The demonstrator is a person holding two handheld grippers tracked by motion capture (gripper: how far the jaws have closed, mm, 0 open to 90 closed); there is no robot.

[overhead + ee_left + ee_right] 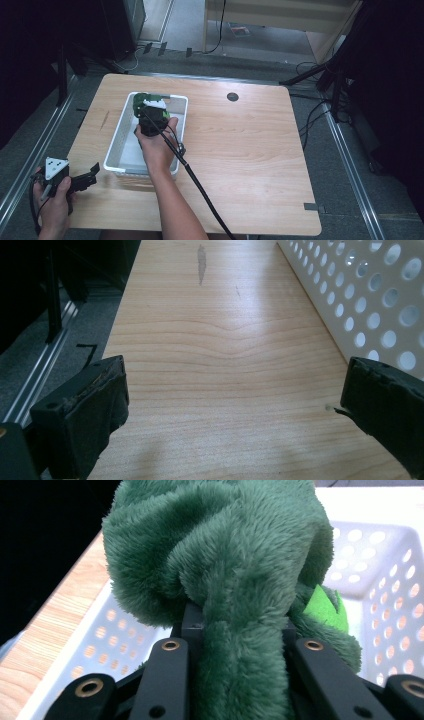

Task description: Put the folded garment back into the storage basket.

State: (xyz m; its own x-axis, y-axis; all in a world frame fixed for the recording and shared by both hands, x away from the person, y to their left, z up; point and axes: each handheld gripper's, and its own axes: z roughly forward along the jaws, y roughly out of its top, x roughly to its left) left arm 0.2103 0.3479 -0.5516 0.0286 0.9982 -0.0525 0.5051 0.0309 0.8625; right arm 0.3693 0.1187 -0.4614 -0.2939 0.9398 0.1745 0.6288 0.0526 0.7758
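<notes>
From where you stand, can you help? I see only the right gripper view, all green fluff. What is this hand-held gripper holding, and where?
Observer: The right hand-held gripper is shut on a green plush toy, held over the far end of a white perforated basket on a wooden table.
Operator: Where's the other hand-held gripper?
Observer: The left hand-held gripper sits at the table's near left corner, jaws open, holding nothing.
Operator: Is it close to the basket?
Observer: In the left gripper view the basket's holed wall runs alongside it, with bare wood between the jaws.
</notes>
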